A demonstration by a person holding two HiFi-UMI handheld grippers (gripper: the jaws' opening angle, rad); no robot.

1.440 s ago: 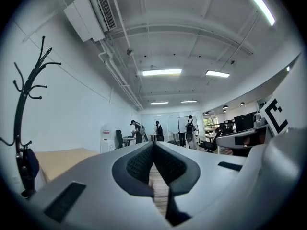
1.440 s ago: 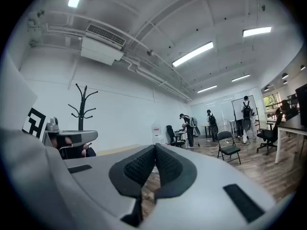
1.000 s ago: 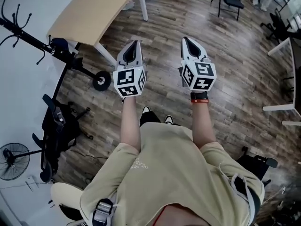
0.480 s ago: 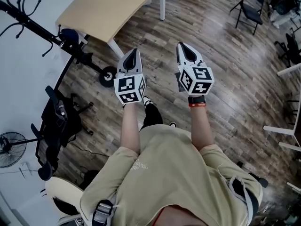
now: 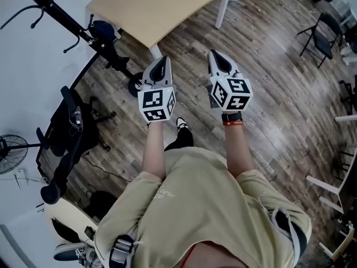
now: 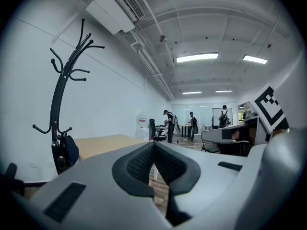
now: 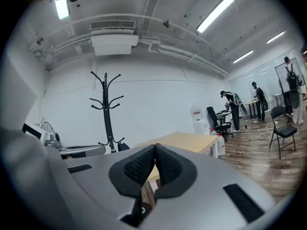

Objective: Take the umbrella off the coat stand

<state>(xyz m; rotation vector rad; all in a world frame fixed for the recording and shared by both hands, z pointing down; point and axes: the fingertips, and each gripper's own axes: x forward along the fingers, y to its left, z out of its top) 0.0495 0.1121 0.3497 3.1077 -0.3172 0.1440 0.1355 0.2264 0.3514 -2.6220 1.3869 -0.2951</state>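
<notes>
Black coat stand (image 7: pixel 107 114) far left, dark blue umbrella (image 6: pixel 71 150) hung low. Holds left gripper (image 5: pixel 161 60) and right gripper (image 5: pixel 215 55) level, fingers pinched together, empty: well short of reach.

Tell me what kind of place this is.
Most likely an open-plan office or lab workspace: a light wooden desk on plank flooring, a black coat stand against the white wall, and strip lights on a bare ceiling.
</notes>
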